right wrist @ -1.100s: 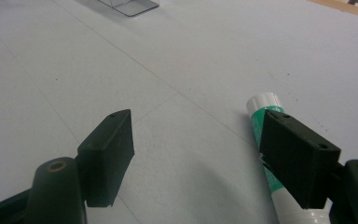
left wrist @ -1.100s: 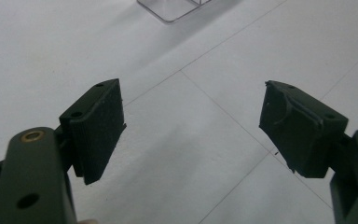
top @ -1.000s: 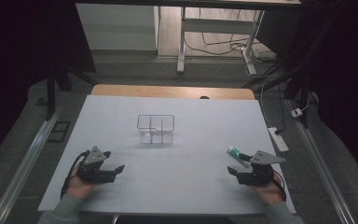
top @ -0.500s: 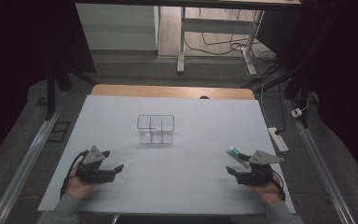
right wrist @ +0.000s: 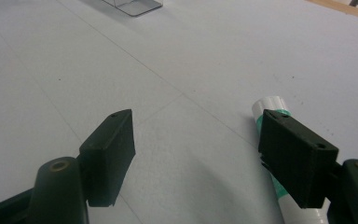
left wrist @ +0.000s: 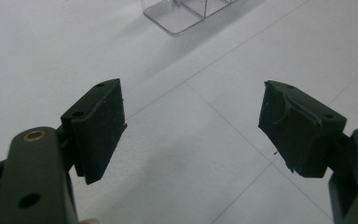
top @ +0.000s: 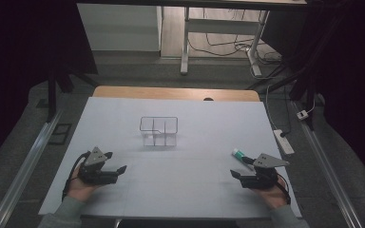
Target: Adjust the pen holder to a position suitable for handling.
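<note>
Barely anything has shifted since a second ago — our right gripper (top: 240,174) sits a touch lower on the table.

We hold both grippers near the table's (top: 195,142) near edge, left gripper (top: 119,170) at the left, jaws wide apart on each and gripping nothing. Our green-and-white tube (right wrist: 279,186) lies just beside the right gripper's right jaw — partly hidden behind it — while the clear divided box (top: 159,131) stands farther off, mid-table.

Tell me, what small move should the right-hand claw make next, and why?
Probably shift the right gripper sideways so its open jaws straddle the green-and-white tube. The tube lies on the table just outside one jaw, nothing is held, and the clear organizer stands waiting ahead.
</note>
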